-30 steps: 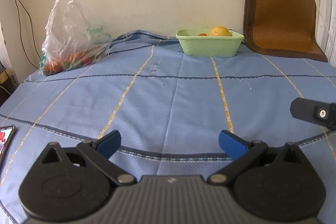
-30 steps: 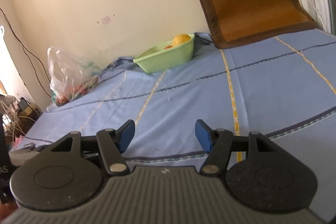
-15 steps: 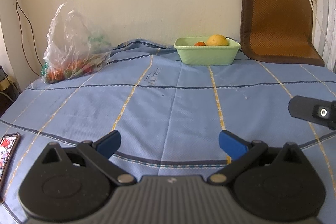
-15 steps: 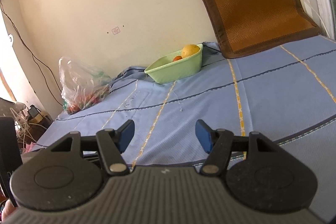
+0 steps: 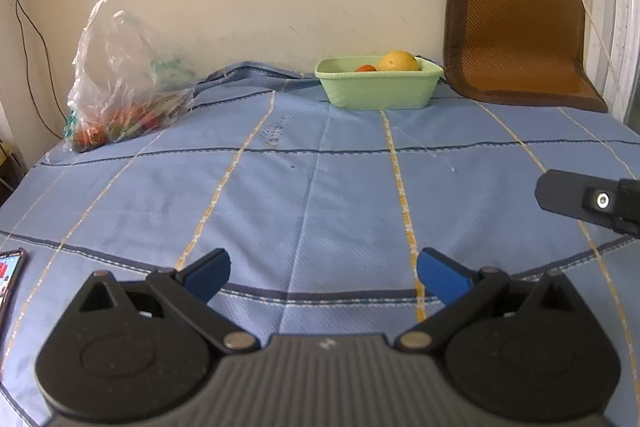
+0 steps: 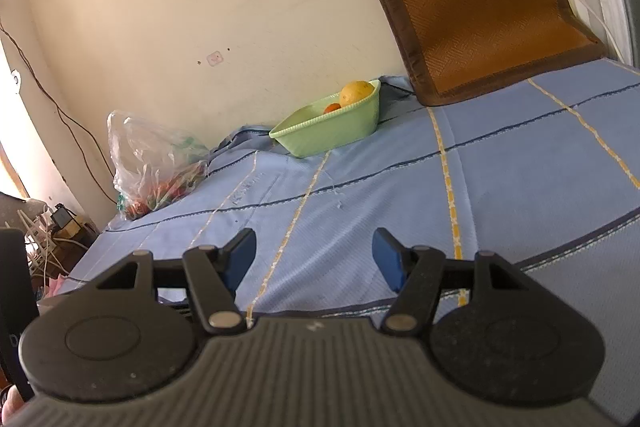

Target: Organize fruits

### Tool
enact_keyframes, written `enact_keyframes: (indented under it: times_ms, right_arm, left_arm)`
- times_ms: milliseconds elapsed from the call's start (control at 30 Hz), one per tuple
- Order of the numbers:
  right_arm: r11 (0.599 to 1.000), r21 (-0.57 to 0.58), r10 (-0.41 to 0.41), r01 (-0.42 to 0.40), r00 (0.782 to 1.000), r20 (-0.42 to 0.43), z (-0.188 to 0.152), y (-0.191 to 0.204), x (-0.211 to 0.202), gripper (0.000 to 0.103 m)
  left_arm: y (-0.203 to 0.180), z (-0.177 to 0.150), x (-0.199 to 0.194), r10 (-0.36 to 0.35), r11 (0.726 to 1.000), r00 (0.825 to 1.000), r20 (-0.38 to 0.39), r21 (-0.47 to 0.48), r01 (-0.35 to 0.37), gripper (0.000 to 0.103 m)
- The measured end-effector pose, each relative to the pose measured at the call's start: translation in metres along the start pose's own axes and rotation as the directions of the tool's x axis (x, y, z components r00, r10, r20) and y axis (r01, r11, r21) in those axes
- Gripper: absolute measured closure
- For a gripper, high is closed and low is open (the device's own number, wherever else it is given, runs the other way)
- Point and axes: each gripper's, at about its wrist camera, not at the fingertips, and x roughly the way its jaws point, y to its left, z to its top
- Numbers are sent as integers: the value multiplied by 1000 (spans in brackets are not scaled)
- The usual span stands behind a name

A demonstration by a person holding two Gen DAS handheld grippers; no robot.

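A light green basket [image 5: 378, 91] stands at the far side of the blue cloth, near the wall. A large yellow-orange fruit [image 5: 399, 61] and a small orange fruit [image 5: 365, 68] lie in it. The basket [image 6: 332, 127] also shows in the right wrist view with the large fruit [image 6: 355, 91]. A clear plastic bag [image 5: 120, 83] with red and green produce sits at the far left; it shows too in the right wrist view [image 6: 154, 167]. My left gripper [image 5: 323, 273] is open and empty over the cloth. My right gripper [image 6: 314, 257] is open and empty.
A brown woven mat [image 5: 516, 27] leans on the wall at the back right. A phone [image 5: 10, 277] lies at the cloth's left edge. Part of the right gripper [image 5: 588, 197] shows at the right. Cables and clutter [image 6: 44, 235] sit beyond the left edge.
Both grippers have tilted upward and pulled back a little, so the basket and bag sit lower in view. Both stay open and empty.
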Motion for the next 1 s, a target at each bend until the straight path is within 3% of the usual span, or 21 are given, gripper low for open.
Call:
enact_keyframes:
  times_ms: [1000]
  right_arm:
    - [1000, 16, 0, 0, 1000, -10, -3, -6, 0, 36]
  left_arm:
    - [-4, -2, 5, 16, 1000, 999, -48, -1, -16, 0]
